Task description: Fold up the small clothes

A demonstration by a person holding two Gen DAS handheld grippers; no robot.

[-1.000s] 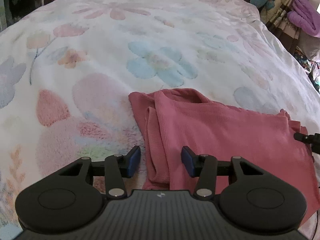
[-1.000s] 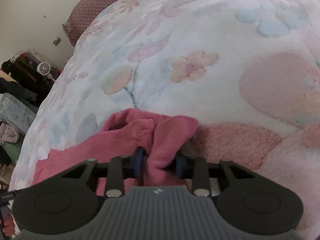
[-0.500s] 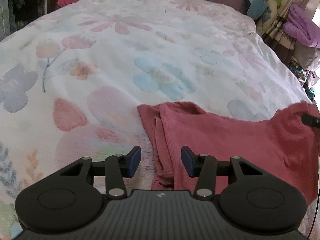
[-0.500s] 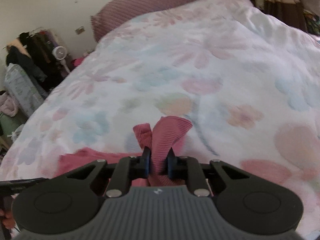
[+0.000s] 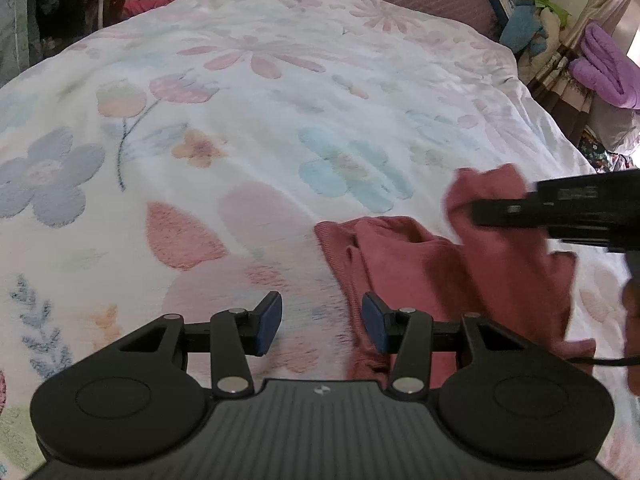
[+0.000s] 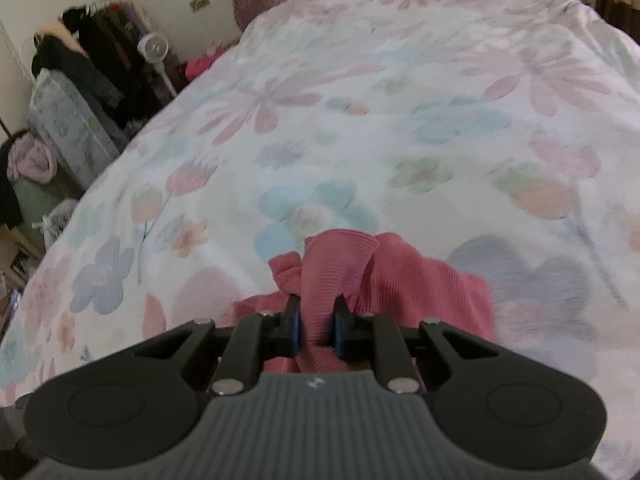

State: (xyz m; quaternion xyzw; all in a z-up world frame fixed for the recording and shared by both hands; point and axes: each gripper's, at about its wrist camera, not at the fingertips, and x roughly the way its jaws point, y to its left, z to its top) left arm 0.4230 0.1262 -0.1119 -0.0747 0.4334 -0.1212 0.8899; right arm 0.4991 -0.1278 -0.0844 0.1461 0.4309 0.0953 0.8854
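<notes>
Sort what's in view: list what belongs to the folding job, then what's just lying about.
Job:
pink ribbed garment
right gripper, shut on its bunched edge
left gripper, open
floral bedspread, the work surface

Lying about:
purple towel
blue plush toy
standing fan
hanging dark clothes

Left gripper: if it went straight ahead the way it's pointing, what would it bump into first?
Probably the flowery blanket. The left gripper is open and points down at bare blanket; the pink cloth lies just right of that line, though depth is hard to judge.
</notes>
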